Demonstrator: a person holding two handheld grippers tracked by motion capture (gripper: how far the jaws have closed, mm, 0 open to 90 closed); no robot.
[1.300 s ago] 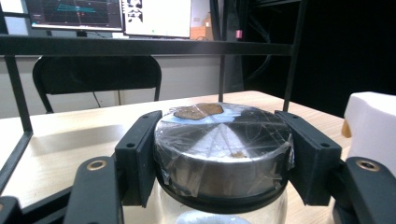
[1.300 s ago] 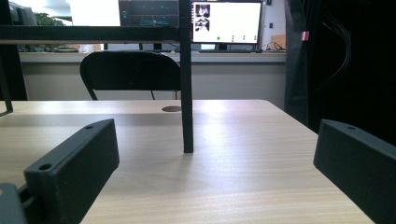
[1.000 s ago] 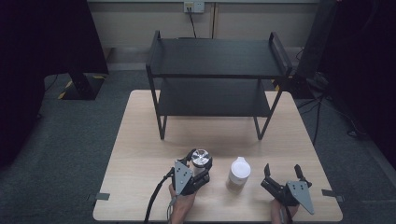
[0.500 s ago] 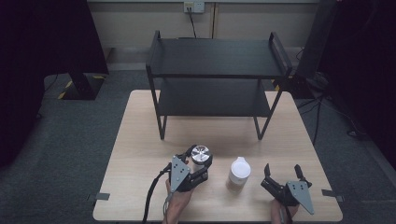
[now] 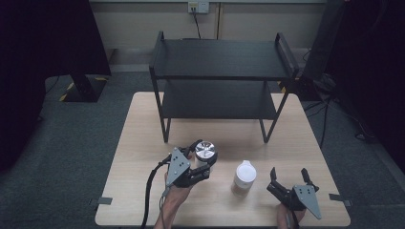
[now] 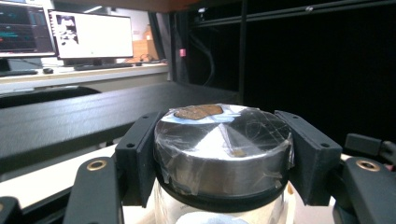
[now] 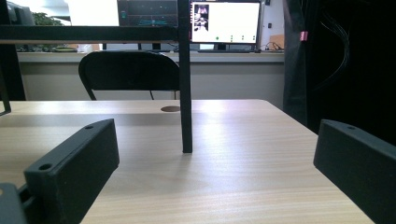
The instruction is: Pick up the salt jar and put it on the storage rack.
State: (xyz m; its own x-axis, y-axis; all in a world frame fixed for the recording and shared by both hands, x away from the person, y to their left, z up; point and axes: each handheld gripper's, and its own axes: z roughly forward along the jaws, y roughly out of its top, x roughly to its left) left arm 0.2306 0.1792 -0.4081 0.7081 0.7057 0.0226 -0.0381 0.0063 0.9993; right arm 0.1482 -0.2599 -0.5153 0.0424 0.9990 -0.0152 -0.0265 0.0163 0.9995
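Note:
A glass jar with a shiny silver lid (image 5: 206,150) sits between the jaws of my left gripper (image 5: 201,156) at the table's front, left of centre. In the left gripper view the film-wrapped lid (image 6: 223,149) is pressed on both sides by the black jaws, so the left gripper (image 6: 223,161) is shut on it. A second jar with a white lid (image 5: 244,176) stands upright on the table to its right. My right gripper (image 5: 288,173) rests near the front right edge, open, and nothing lies between its jaws in the right gripper view (image 7: 215,158).
A black two-tier shelf (image 5: 219,59) stands on the back half of the wooden table (image 5: 143,138); one of its legs (image 7: 186,93) rises straight ahead of the right gripper. Dark screens and cables surround the table on the grey floor.
My left gripper, shut on the silver-lidded jar, has shifted a little forward toward the shelf. The right gripper and the white-lidded jar have stayed put.

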